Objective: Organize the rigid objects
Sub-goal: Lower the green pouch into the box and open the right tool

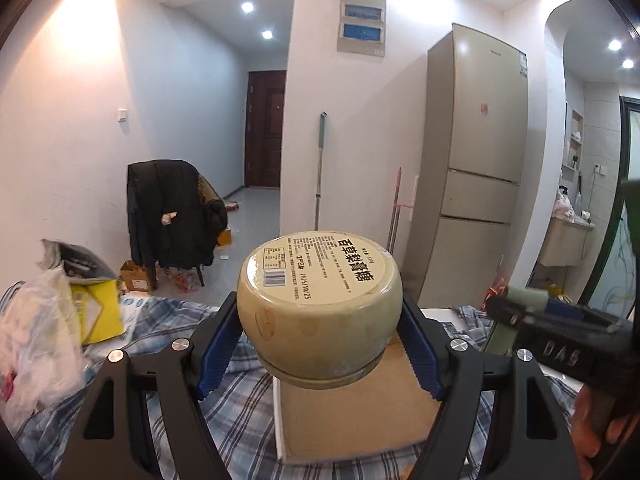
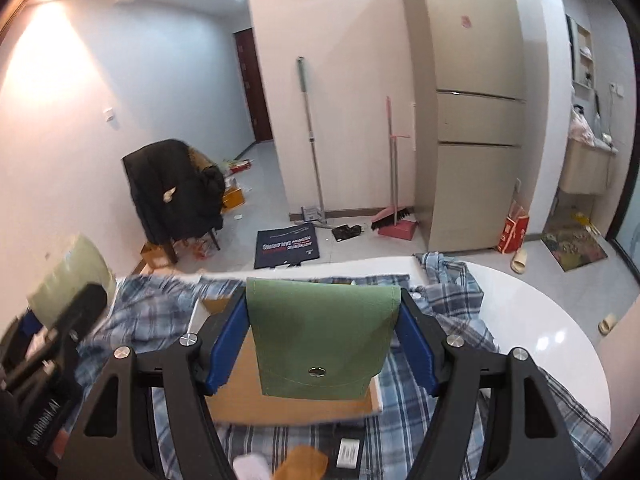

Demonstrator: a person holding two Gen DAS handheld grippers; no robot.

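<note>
A cream round tin point(image 1: 320, 312), its printed label facing up, hangs between the blue pads of my left gripper point(image 1: 320, 336), which is shut on its sides. My right gripper point(image 2: 320, 344) is shut on a flat green case point(image 2: 320, 332) with a metal snap. Both are held in the air above an open cardboard box point(image 1: 360, 420) with a white rim, which lies on a plaid cloth point(image 1: 240, 400). In the right wrist view the tin point(image 2: 68, 276) shows blurred at the far left. In the left wrist view the green case point(image 1: 524, 298) shows at the right.
The plaid cloth point(image 2: 440, 304) covers a round white table point(image 2: 560, 340). A plastic bag point(image 1: 36, 340) and a yellow box point(image 1: 96, 312) sit at the table's left. Beyond it stand a chair with a black jacket point(image 1: 168, 216) and a tall fridge point(image 1: 476, 168).
</note>
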